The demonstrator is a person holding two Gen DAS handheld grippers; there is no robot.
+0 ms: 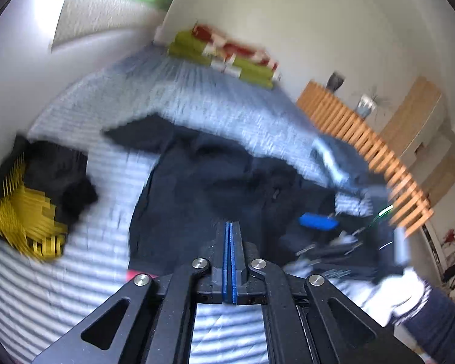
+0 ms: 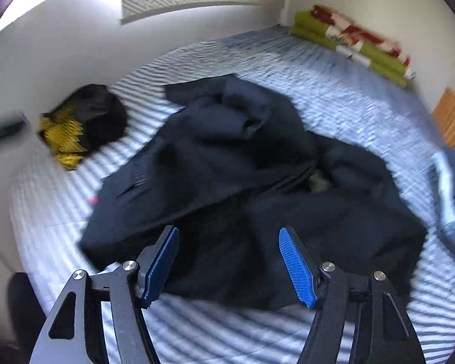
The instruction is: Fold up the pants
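Dark navy pants point(image 2: 227, 157) lie crumpled in a heap on the striped blue-white bed cover point(image 2: 333, 91). My right gripper point(image 2: 227, 232) hovers over the near edge of the heap, open, with the cloth below its blue pads point(image 2: 297, 267) and nothing pinched. In the left wrist view the pants point(image 1: 203, 176) spread out ahead of my left gripper point(image 1: 231, 227). Its blue pads are pressed together and no cloth shows between them. To its right a blurred blue pad point(image 1: 318, 222) of the right gripper sits low over the pants, with a person's white-gloved hand point(image 1: 406, 294) behind it.
A black and yellow garment point(image 2: 82, 121) lies bunched at the bed's left side by the wall. Folded green and red blankets point(image 2: 348, 39) are stacked at the far end. A wooden slatted rail point(image 1: 364, 148) runs along the right side, with a grey-blue cloth point(image 2: 452, 200) beside it.
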